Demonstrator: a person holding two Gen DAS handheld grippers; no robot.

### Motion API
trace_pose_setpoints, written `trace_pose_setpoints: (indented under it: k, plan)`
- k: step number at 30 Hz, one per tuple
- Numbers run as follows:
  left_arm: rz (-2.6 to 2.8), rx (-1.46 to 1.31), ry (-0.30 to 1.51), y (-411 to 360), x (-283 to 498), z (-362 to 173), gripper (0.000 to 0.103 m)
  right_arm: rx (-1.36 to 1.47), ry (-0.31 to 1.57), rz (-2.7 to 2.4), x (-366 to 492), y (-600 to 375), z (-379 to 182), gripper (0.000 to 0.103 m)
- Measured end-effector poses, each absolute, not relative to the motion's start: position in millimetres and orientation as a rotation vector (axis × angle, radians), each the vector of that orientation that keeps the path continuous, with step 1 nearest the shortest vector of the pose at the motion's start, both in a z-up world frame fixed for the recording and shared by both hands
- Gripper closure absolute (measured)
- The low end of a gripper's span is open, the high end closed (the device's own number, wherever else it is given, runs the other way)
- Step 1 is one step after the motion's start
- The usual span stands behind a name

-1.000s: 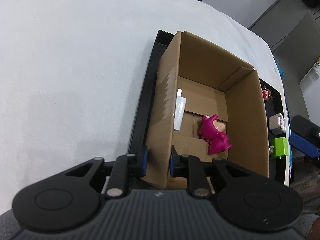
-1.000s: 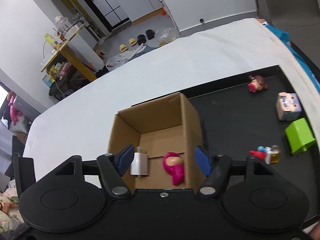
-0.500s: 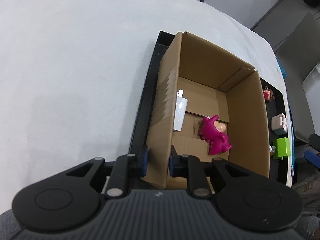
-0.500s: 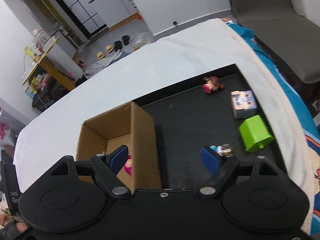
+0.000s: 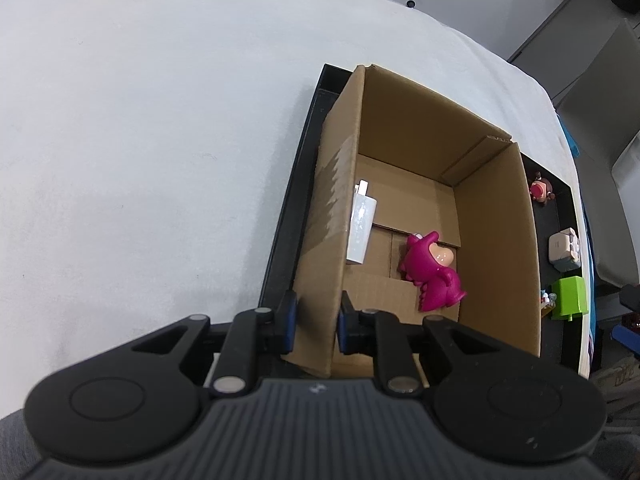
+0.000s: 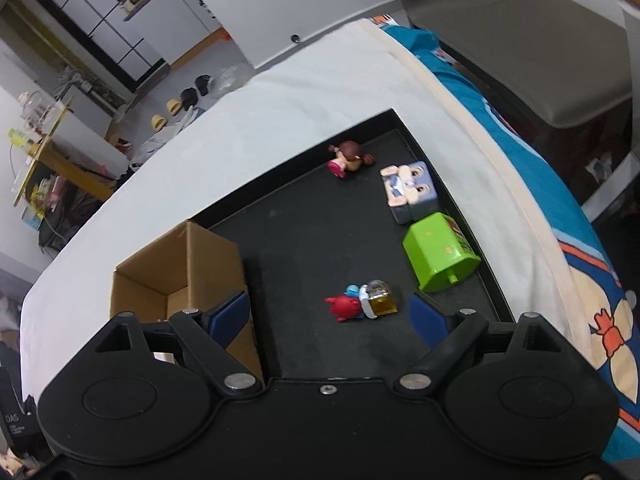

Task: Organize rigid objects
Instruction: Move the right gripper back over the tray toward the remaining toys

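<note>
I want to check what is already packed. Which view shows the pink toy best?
The left wrist view: it looks down into the cardboard box, where the pink toy lies in full sight. In the right wrist view the box wall hides it.

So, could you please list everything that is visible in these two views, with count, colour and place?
cardboard box: 1, brown, open, on tray
pink figure: 1, magenta, inside box
white block: 1, inside box, at its wall
black tray: 1, on white cloth
doll: 1, brown hair, tray's far corner
rabbit cube: 1, pale blue
green block: 1, on tray
small figure: 1, red, blue, yellow
left gripper: shut on box wall
right gripper: open, above tray
</note>
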State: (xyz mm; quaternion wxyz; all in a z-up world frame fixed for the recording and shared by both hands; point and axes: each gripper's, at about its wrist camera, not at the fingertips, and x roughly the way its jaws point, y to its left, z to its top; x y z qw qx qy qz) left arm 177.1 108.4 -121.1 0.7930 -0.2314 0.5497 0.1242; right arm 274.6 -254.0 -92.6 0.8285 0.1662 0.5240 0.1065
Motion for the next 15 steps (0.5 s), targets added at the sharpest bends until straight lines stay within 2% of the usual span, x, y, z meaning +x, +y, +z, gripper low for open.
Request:
trace_pose_setpoints:
  k: [15]
  plan:
    - [0.259,-0.516,1.190,109.1,175.0,-124.0,0.085,0.178,1.142,0.189,287.8,-222.0,-139.0,0.016]
